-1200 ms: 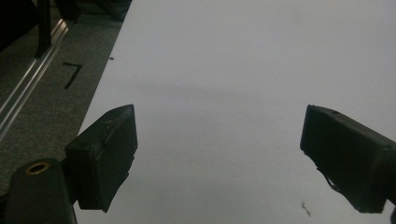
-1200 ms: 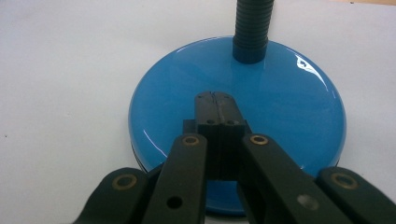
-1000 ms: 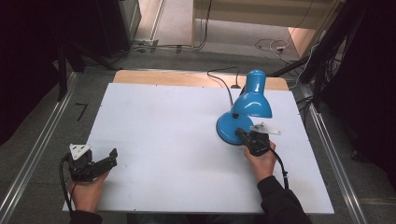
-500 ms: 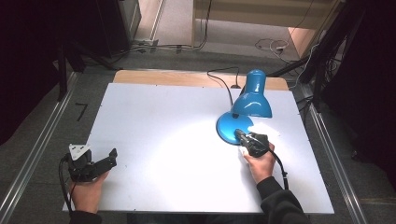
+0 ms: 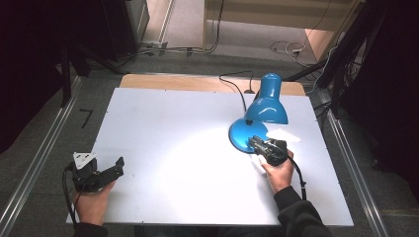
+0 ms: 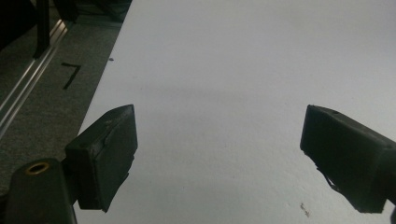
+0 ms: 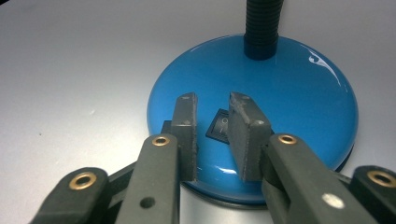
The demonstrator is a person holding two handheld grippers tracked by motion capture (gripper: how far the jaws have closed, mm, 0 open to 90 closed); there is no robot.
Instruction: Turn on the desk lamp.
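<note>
Looking down on the white table, we see the blue desk lamp standing at its far right, lit, its round base just ahead of our right gripper. Those jaws sit nearly closed, a narrow gap left, hovering over the black rocker switch. Our left gripper rests near the table's near left corner, jaws spread wide, holding nothing.
</note>
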